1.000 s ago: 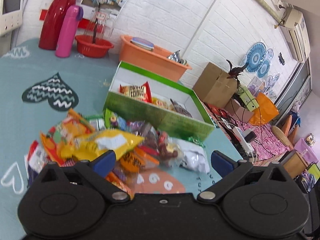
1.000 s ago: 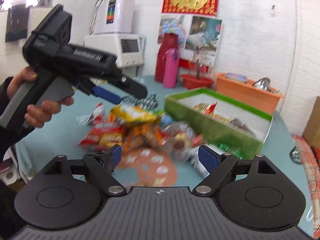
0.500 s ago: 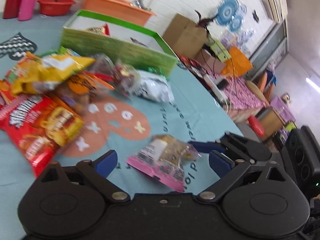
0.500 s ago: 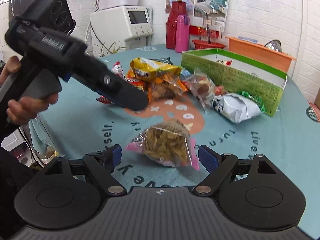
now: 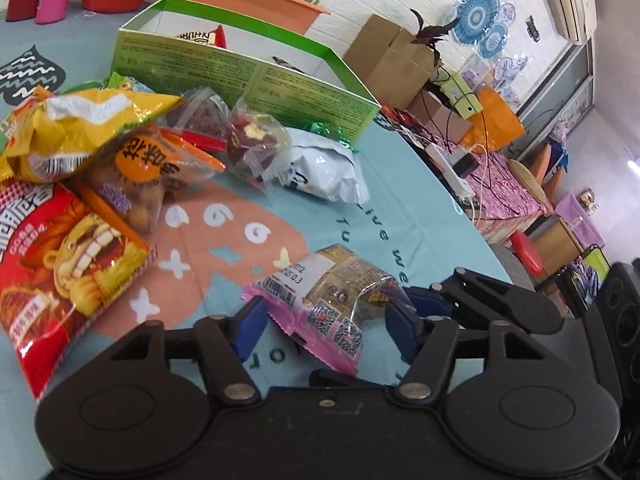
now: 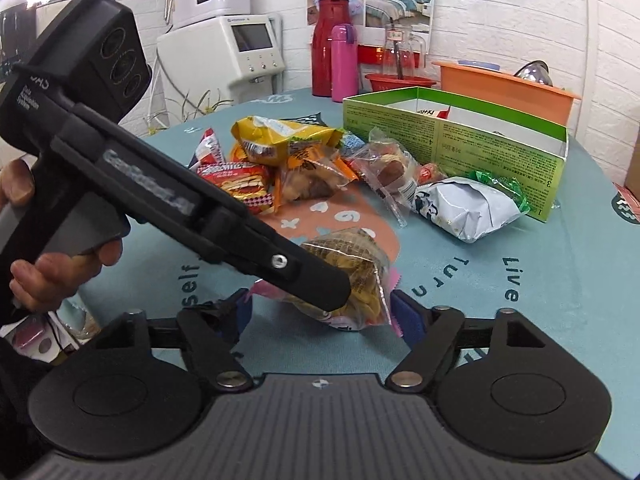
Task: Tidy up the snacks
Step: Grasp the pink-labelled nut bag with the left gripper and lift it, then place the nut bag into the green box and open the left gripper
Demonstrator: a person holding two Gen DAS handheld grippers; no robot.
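Now the left gripper [image 5: 326,326], jaws wide but just closing, straddles the pink-edged snack bag [image 5: 334,306] lying at six o'clock of the snack pile [image 5: 120,152]; the right gripper [image 6: 326,318] stands open around it too.

A red flask [image 6: 330,44] and pink bottle [image 6: 344,60] stand at twelve o'clock on the bench [image 6: 540,280], a white machine [image 6: 240,52] at eleven.
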